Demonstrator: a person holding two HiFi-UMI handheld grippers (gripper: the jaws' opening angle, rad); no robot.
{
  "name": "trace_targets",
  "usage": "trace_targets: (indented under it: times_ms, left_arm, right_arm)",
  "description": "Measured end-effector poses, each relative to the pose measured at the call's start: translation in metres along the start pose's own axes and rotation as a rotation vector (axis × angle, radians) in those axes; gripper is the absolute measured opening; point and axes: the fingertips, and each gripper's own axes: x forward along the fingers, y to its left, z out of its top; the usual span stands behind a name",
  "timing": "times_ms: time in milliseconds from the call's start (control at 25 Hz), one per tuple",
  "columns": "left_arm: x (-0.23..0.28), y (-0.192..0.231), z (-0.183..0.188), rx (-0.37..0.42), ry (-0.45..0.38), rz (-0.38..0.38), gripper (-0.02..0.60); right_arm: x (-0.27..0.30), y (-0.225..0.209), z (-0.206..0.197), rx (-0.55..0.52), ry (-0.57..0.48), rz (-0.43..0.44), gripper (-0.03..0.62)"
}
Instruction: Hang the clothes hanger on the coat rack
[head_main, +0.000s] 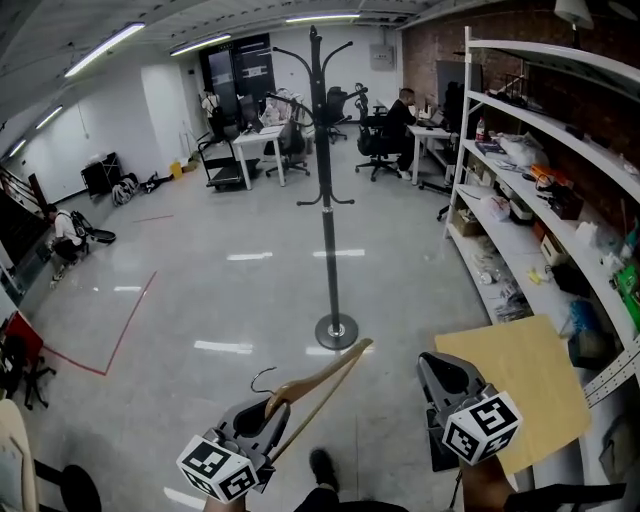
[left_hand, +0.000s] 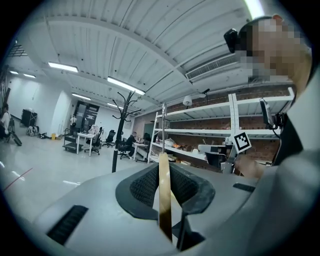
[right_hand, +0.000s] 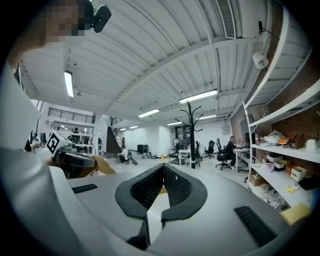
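Low in the head view, left gripper (head_main: 268, 408) clamps the pale wooden clothes hanger (head_main: 325, 380), long axis slanting up-right toward the tall black coat rack (head_main: 327, 200), well apart at centre; right gripper (head_main: 432, 365) sits jaws together, empty.

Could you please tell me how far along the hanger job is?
Done: the hanger is clamped in the left gripper. In hand: the approach; the rack stands ahead, apart from it. Left: hooking it on a rack arm. The right gripper is shut, empty.
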Motion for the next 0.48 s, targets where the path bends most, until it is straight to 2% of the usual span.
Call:
trace_targets:
  times_ms: [200,320,480]
  left_arm:
    - [0.047,0.043,0.011,0.012,-0.021,-0.058,0.052]
    - [0.069,0.075,0.021,0.038,-0.034,-0.071,0.052]
    - [0.086,0.119,0.035,0.029,-0.042,-0.084,0.052]
  right_arm:
    - [0.055,-0.024,0.002,0.000,0.002,-0.032,0.006]
    - [0.094,-0.033,0.009,-0.016,-0.001,-0.045,0.006]
    - [0.142,-0.035,0.018,-0.020,-0.007,-0.052,0.006]
